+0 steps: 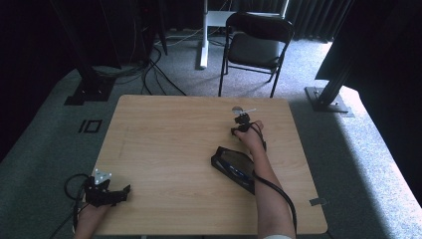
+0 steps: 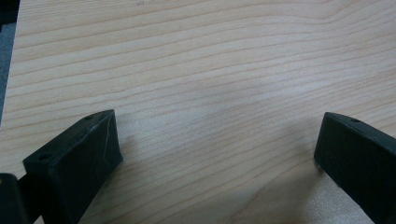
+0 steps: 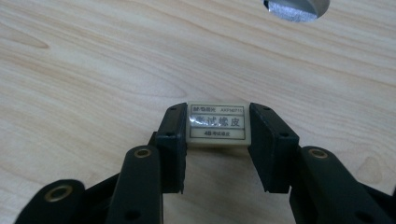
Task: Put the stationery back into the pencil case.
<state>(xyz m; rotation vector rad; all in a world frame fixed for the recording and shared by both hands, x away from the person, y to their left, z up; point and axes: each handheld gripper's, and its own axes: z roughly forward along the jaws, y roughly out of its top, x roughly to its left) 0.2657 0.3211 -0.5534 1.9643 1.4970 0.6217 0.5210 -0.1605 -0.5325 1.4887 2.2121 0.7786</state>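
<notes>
A small white eraser [image 3: 218, 127] with a printed label lies on the wooden table [image 1: 164, 144], and my right gripper [image 3: 218, 122] is shut on it, one black pad against each short side. From the high view the right gripper [image 1: 242, 124] sits on the far right part of the table, reached by a forearm. My left gripper [image 1: 119, 193] rests at the table's front left corner. Its jaws stand wide apart in the left gripper view [image 2: 219, 140], with bare wood between them.
A black zipped case [image 1: 233, 167] lies just behind the right wrist, near the forearm. A round hole [image 1: 238, 108] in the tabletop lies just beyond the right gripper, also as the round hole [image 3: 296, 7]. A black folding chair [image 1: 256, 47] stands past the far edge.
</notes>
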